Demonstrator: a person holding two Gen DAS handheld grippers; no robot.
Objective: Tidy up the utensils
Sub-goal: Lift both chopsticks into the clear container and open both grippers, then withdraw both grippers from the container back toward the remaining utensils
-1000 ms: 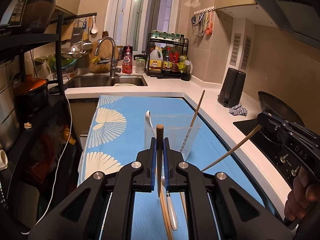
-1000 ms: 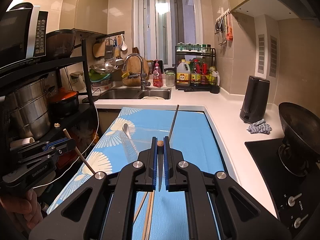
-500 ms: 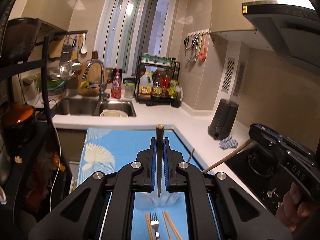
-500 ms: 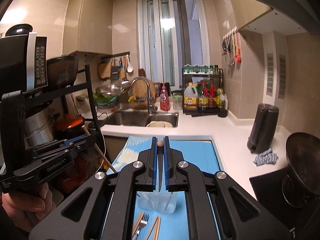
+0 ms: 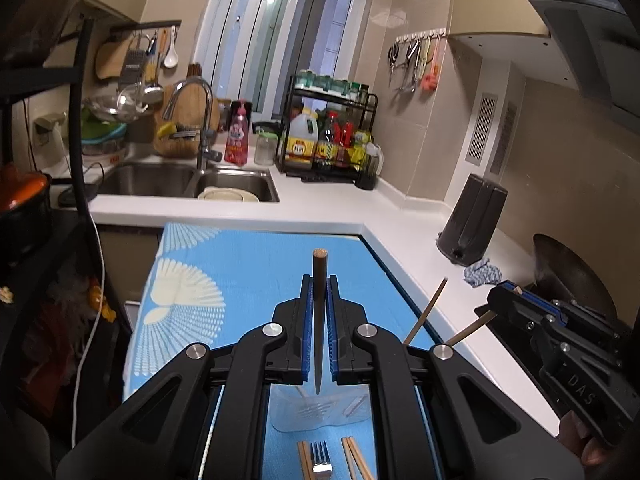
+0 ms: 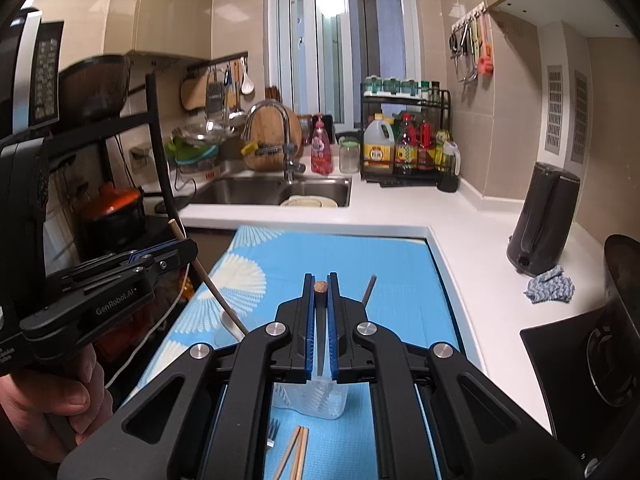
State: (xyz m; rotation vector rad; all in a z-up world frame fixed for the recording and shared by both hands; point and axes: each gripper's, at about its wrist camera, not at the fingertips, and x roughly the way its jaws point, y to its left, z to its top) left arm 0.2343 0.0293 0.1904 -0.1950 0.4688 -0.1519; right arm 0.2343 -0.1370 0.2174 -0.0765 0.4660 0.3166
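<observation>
Two grippers, each clamping one chopstick: left gripper (image 5: pixel 319 292) pinching chopstick (image 5: pixel 319 320) at frame centre, right gripper (image 6: pixel 320 292) likewise. Cup (image 5: pixel 320 408) sitting lower centre on blue mat (image 5: pixel 248 264), likely drop target. Fork (image 5: pixel 320 456), spare chopsticks lying at bottom edge, waiting.

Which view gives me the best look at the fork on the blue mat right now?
The left wrist view: the fork lies between the left gripper's arms, tines clear, flanked by chopsticks. In the right wrist view only a few tines peek out beside that gripper's arm, the rest hidden.
</observation>
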